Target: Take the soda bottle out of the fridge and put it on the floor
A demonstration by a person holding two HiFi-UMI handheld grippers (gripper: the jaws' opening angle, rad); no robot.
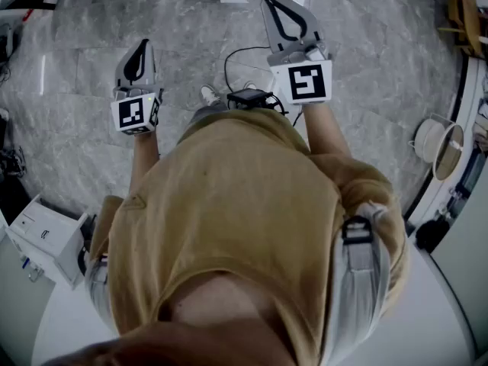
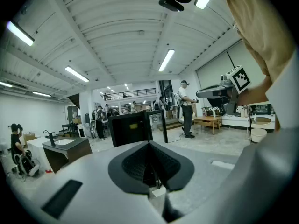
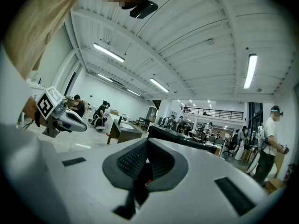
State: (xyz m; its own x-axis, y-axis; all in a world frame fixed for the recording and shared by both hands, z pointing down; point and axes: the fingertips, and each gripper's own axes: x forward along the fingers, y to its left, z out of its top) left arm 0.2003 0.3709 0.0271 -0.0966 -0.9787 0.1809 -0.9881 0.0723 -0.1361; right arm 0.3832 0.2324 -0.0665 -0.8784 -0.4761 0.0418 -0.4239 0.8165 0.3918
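Observation:
No soda bottle shows in any view. A dark cabinet (image 2: pixel 131 128) with a framed door standing open beside it stands ahead in the left gripper view; I cannot tell whether it is the fridge. In the head view my left gripper (image 1: pixel 142 48) and right gripper (image 1: pixel 274 8) are held out over the grey marble floor (image 1: pixel 366 59), in front of my tan shirt. Both have their jaws together with nothing between them. The closed left gripper (image 2: pixel 149 146) and right gripper (image 3: pixel 147 144) also show in their own views. Each gripper view shows the other gripper off to the side.
A white box (image 1: pixel 47 235) sits at the lower left, and a pale spool (image 1: pixel 433 139) by a curved white edge at the right. A black cable (image 1: pixel 242 56) trails on the floor. Ahead are a person (image 2: pixel 187 107), a low table (image 2: pixel 208 121) and a dark counter (image 2: pixel 65 148).

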